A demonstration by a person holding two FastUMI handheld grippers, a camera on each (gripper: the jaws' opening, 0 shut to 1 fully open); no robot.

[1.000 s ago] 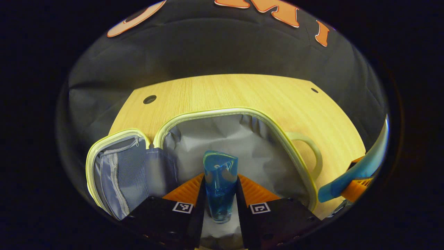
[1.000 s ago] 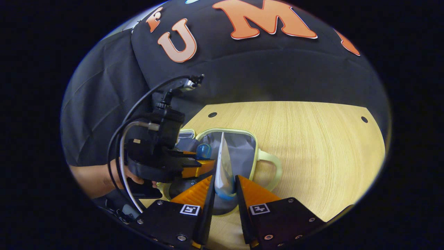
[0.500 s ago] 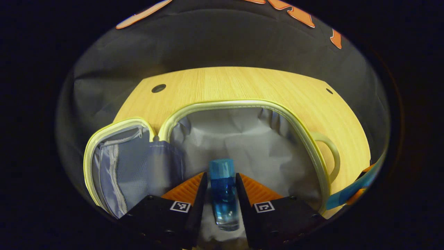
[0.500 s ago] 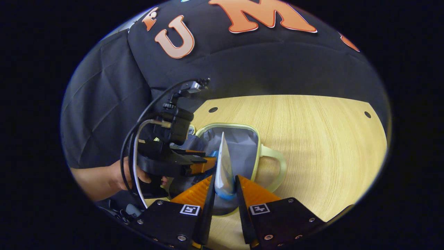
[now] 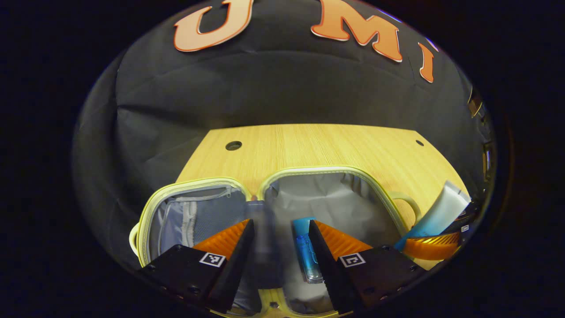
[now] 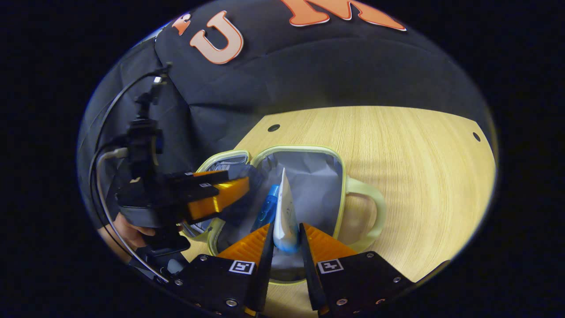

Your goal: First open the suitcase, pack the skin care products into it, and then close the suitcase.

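Observation:
The pale yellow suitcase lies open on the table, its mesh-pocket lid folded out to the left and its grey-lined main half on the right. A blue bottle lies on the grey lining. My left gripper hangs open above the hinge, apart from the bottle. In the right gripper view the same bottle lies inside the suitcase. My right gripper is shut on a white and blue tube, held upright over the near end of the main half. The left gripper hovers to the left.
The suitcase handle sticks out to the right over the wooden table. A hand holds the left gripper at the table's left edge. The right gripper's tube shows beside the handle. Black cloth walls the far side.
My left gripper has opened and let go of the blue bottle, which now lies in the suitcase; the gripper has drawn back and up. My right gripper has come closer over the suitcase with the tube.

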